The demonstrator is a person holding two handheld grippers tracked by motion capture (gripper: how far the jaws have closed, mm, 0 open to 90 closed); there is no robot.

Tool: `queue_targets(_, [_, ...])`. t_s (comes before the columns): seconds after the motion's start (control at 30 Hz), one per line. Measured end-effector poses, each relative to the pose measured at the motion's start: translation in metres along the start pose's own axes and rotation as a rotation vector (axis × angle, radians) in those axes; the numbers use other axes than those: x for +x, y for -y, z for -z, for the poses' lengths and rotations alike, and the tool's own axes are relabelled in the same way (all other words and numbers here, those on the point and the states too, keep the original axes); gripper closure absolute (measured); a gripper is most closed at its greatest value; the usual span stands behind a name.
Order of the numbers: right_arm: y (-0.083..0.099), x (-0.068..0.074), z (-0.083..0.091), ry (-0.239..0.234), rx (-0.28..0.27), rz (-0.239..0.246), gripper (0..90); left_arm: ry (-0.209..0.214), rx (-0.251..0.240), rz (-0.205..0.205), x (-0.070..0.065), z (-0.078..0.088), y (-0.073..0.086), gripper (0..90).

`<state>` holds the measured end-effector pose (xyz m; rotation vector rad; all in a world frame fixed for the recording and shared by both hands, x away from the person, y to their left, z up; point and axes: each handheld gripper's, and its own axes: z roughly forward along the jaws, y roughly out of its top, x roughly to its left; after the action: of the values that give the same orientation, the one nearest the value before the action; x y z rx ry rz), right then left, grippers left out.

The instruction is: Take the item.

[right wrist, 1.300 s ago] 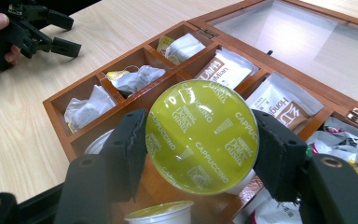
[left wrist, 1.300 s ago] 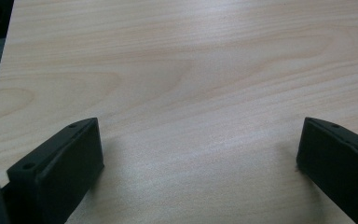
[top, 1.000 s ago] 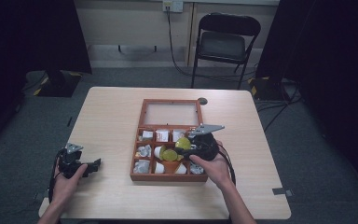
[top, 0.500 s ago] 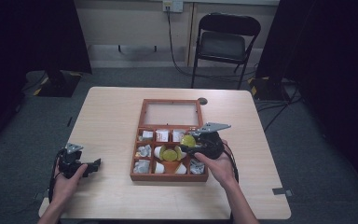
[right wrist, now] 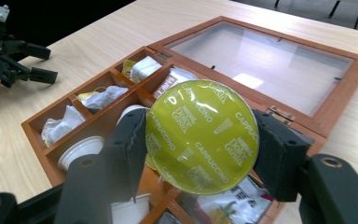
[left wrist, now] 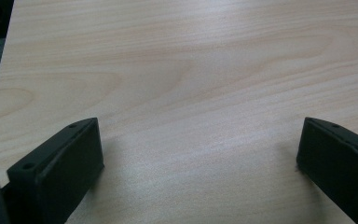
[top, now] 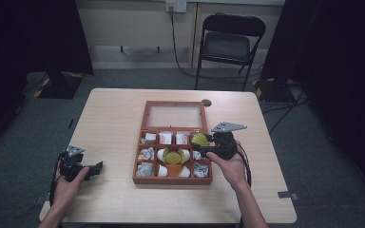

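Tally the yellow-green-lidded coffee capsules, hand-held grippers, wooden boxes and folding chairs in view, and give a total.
Yellow-green-lidded capsules: 2 (held capsule, capsule in the box)
Grippers: 2 (left gripper, open; right gripper, shut on the held capsule)
Wooden box: 1
Folding chair: 1
Total: 6

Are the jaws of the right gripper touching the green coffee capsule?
Touching. In the right gripper view, both black jaws of the right gripper press against opposite edges of the green coffee capsule, with no gap visible.
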<state>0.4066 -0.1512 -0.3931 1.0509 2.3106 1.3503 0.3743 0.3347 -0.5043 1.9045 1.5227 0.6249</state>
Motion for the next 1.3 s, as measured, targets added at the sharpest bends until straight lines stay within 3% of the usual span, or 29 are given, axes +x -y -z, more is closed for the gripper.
queue_targets(0.47, [0.008, -0.019, 0.011, 0.064, 0.001, -0.032, 40.3, 0.0, 0.0, 0.0, 0.0, 0.0, 0.0, 0.0])
queue_targets(1.0, [0.026, -0.051, 0.024, 0.124, 0.004, -0.122, 40.3, 0.0, 0.0, 0.0, 0.0, 0.0, 0.0, 0.0])
queue_targets(1.3, [0.046, -0.069, 0.019, 0.171, 0.062, -0.164, 40.3, 0.001, 0.0, 0.001, 0.0, 0.0, 0.0, 0.0])
